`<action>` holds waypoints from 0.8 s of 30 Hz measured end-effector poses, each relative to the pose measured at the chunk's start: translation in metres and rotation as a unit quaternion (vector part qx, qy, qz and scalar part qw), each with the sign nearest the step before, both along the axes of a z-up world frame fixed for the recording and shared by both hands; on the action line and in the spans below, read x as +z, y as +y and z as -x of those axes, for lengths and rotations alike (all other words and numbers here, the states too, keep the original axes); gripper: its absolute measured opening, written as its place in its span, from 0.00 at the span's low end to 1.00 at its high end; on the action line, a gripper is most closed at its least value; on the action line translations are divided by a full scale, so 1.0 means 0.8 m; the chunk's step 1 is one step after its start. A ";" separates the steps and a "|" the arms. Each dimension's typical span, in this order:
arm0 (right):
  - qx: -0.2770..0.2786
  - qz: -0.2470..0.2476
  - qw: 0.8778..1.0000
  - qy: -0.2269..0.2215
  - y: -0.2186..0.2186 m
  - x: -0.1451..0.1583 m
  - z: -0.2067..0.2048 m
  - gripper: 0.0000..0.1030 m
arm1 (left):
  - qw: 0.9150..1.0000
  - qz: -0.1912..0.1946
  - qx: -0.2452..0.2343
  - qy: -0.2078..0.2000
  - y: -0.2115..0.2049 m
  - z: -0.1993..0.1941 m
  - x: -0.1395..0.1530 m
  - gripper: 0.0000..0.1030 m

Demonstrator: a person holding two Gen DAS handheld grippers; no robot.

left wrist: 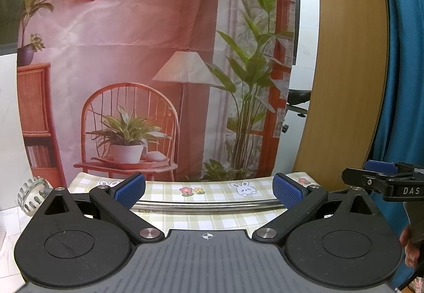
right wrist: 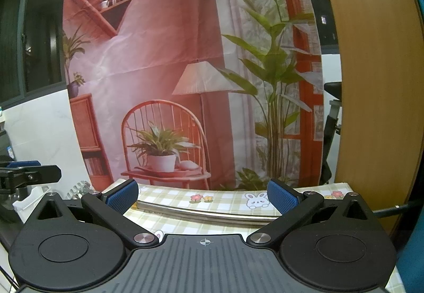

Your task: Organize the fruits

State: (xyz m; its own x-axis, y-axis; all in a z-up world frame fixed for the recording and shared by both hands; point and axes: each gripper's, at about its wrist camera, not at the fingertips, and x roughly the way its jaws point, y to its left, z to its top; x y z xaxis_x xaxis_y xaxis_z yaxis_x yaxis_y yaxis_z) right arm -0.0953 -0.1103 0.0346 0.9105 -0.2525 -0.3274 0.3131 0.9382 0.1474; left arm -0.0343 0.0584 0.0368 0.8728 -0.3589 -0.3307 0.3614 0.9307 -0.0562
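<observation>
Presently my left gripper [left wrist: 209, 191] was spread wide and held nothing; my right gripper [right wrist: 202, 196] was likewise spread and empty. Both hung above the checked tablecloth [left wrist: 212, 218], before a metal rim [right wrist: 212, 213] lying across it. Behind stood a printed backdrop [left wrist: 148, 60]. No fruit could be seen from either wrist, so I could not place it.
</observation>
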 end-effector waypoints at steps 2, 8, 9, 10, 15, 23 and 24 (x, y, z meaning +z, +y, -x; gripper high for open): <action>-0.001 0.001 1.000 0.000 0.000 0.000 0.000 1.00 | 1.000 0.000 0.001 0.001 0.000 0.000 0.000 1.00; -0.001 0.001 1.000 -0.001 -0.001 0.000 0.000 1.00 | 1.000 0.004 0.002 0.005 0.002 -0.001 0.000 1.00; -0.001 0.001 1.000 -0.001 -0.001 0.001 0.000 1.00 | 1.000 0.004 0.003 0.005 0.001 -0.001 0.000 1.00; -0.001 0.001 1.000 0.000 -0.001 0.001 0.000 1.00 | 1.000 0.003 0.003 0.005 0.001 -0.001 0.000 1.00; 0.000 0.001 1.000 0.000 -0.001 0.001 0.000 1.00 | 1.000 0.003 0.003 0.006 0.001 -0.001 -0.001 1.00; 0.000 0.001 1.000 0.000 -0.002 0.001 0.000 1.00 | 1.000 0.006 0.004 0.008 0.000 -0.002 -0.001 1.00; 0.000 0.001 1.000 0.000 -0.002 0.001 0.000 1.00 | 1.000 0.006 0.005 0.008 0.001 -0.002 -0.001 1.00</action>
State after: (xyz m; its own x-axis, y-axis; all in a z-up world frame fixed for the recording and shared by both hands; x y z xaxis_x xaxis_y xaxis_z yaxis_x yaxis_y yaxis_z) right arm -0.0955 -0.1116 0.0354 0.9102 -0.2537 -0.3273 0.3138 0.9383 0.1454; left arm -0.0329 0.0588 0.0356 0.8705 -0.3551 -0.3407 0.3519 0.9332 -0.0735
